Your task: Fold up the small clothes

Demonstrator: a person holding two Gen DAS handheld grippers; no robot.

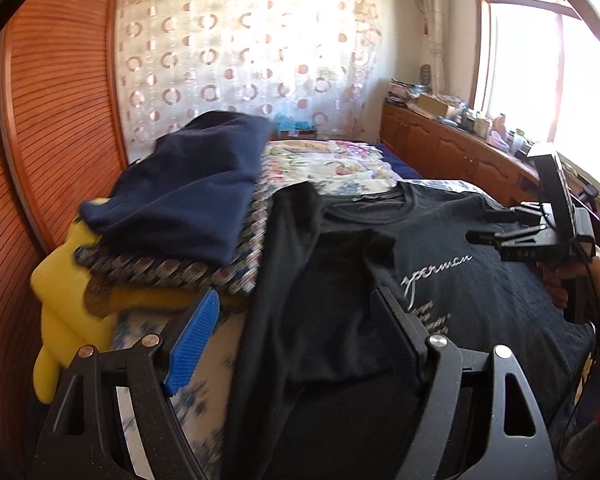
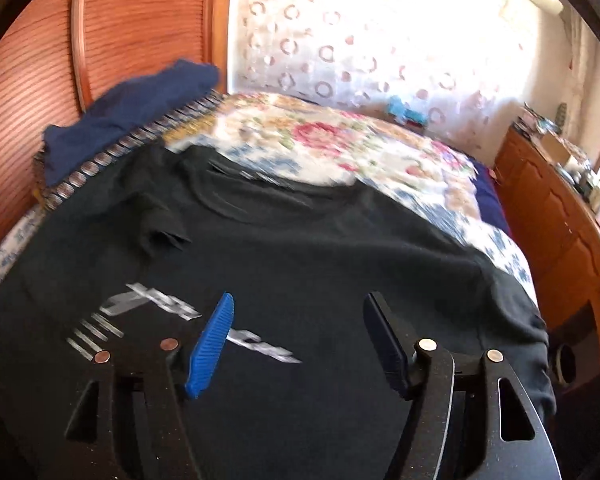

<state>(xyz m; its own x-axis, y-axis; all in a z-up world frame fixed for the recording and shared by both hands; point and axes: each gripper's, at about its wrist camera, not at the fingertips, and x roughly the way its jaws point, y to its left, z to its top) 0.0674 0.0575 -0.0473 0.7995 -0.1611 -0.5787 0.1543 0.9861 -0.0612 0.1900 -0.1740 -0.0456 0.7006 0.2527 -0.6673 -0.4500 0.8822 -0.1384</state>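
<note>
Shirt fabric fills the near half of the bed (image 2: 380,148): a black T-shirt (image 1: 480,264) lies face up on the floral bedspread, its long axis running from the hem at 6 o'clock, near the cameras, to the round neckline at 12 o'clock, toward the patterned curtain (image 1: 240,60). In the left wrist view its left side is already folded over the chest, so a long dark panel runs alongside the body and a short sleeve lies across the front. White cursive lettering (image 1: 436,272) crosses the chest, with smaller lines of print under it; in the right wrist view the print is smeared by blur and cannot be read. The cloth looks matte and lightly creased.

At 10 o'clock from the shirt sits a stack of clothes: a navy garment (image 1: 188,196) on top, a patterned knit (image 1: 172,272) under it, and something yellow (image 1: 68,288) at the bottom, beside the wooden slatted panel (image 1: 56,120).

The left tool (image 1: 296,344) stands wide above the folded panel, with nothing gripped. The right tool (image 2: 300,340) is also parted over the printed front, with only flat cloth below; a hand (image 1: 560,284) holds it at 3 o'clock in the left wrist view.
</note>
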